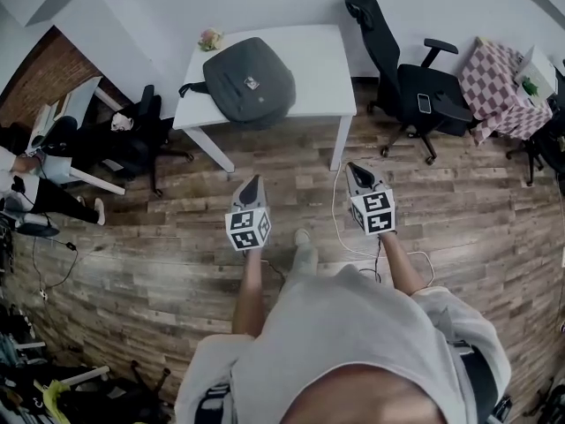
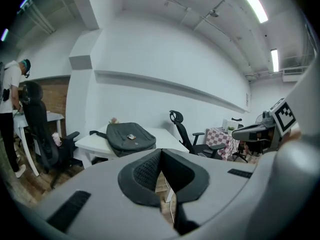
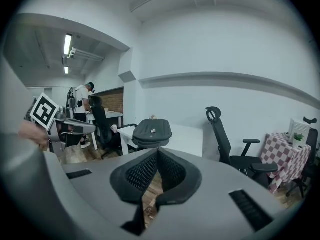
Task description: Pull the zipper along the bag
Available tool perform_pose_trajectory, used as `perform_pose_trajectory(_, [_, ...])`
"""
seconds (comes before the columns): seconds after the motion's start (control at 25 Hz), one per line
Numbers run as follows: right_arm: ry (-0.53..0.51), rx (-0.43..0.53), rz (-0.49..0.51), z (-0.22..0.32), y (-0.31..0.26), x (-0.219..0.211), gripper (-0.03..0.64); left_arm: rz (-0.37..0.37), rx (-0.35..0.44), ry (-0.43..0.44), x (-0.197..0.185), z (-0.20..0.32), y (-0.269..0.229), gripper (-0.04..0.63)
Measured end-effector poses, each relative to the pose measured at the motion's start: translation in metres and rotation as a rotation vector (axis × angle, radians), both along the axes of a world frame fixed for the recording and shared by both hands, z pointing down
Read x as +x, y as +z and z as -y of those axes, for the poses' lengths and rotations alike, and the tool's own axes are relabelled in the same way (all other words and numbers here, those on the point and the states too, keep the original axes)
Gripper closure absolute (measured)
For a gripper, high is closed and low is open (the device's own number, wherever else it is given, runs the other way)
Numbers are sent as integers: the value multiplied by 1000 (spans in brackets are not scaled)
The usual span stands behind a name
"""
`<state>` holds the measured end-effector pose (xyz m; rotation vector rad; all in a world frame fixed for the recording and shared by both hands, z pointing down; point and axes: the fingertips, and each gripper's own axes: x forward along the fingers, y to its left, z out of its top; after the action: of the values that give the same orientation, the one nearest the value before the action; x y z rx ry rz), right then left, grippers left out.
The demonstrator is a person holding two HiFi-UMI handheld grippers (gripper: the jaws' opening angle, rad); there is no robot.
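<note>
Head view: I hold both grippers in the air over the floor, well short of the table (image 1: 327, 60). The bag (image 1: 252, 79) lies flat on the table's left part, reaching its near edge.

**Jaw state**
- Left gripper (image 1: 252, 182): jaws together, nothing between them. The left gripper view confirms it, with the pads meeting and only floor below.
- Right gripper (image 1: 354, 170): jaws together, likewise empty.

**Step in hand**
I judge this to be the approach. No pull has begun, and neither gripper is near the bag. The left gripper lines up roughly with the bag, while the right lines up with the table's bare right end.

**Next move calls for**
1. Carry both grippers forward to the table's near edge.
2. Locate the zipper pull on the bag.
3. Part the jaws of one gripper and clamp them on the pull.
4. Steady the bag with the other gripper, since a soft bag is likely to slide across the table.

**Hidden or unclear**
- The zipper and its pull cannot be made out in any view, as the bag is too small and dark.
- A small light patch (image 1: 251, 83) sits on top of the bag. I cannot tell what it is.
- A pale item (image 1: 210, 39) stands at the table's far left corner, too small to identify.
- The bag's far side faces away from every view.
</note>
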<state>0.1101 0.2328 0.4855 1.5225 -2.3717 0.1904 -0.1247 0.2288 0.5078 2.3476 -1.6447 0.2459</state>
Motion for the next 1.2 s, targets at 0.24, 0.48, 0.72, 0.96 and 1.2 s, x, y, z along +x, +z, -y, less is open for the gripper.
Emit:
perform_pose_trajectory(0.24, [36, 5, -18, 88, -10, -8, 603, -13, -1, 53, -1, 101, -7, 569])
perform_pose_trajectory(0.48, [71, -2, -24, 159, -13, -16, 603, -12, 9, 99, -4, 186, -12, 569])
perform_pose_trajectory(0.72, [105, -11, -40, 209, -6, -20, 603, -2, 1, 153, -1, 248, -3, 569])
perform_pose_trajectory(0.96, [129, -30, -40, 241, 6, -17, 603, 16, -21, 201, 11, 282, 8, 569])
perform_pose_trajectory(1.2, [99, -58, -26, 281, 17, -22, 603, 47, -59, 195, 11, 309, 23, 569])
